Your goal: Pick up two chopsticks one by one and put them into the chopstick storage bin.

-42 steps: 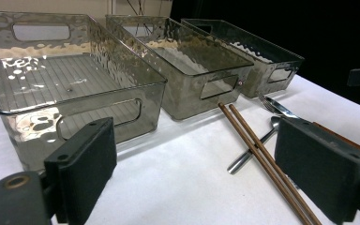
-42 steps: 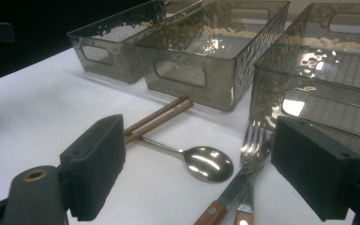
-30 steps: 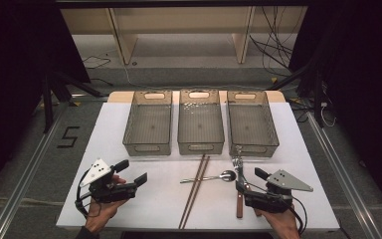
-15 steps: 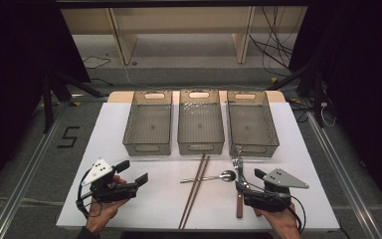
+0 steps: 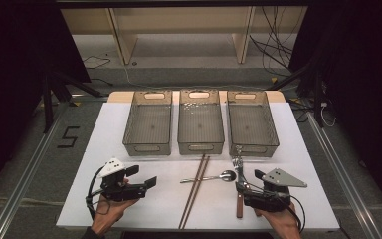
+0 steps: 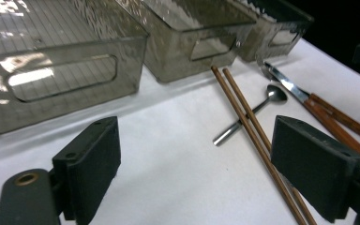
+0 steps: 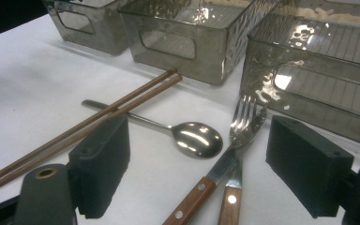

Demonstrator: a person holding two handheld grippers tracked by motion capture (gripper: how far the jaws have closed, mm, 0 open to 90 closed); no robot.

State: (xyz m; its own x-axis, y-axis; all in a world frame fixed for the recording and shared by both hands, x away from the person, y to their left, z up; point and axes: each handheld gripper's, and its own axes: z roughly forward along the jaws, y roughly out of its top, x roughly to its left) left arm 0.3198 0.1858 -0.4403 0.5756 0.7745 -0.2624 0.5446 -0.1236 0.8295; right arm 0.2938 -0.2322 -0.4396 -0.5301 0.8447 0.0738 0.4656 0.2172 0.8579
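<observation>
3 clear bins (image 5: 200, 124) line the desk's (image 5: 104, 149) far edge. Chopsticks (image 5: 195, 189), spoon (image 5: 214, 177), and fork and knife (image 5: 238, 189) lie toward the near edge. Left gripper (image 5: 146, 182) and right gripper (image 5: 239, 185) hover with fingers released; the right straddles the fork and knife.

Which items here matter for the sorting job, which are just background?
In play: chopsticks, spoon, fork, knife, three bins, both open grippers: left, right.
Background: cables, wooden shelf legs, floor marking "5".
</observation>
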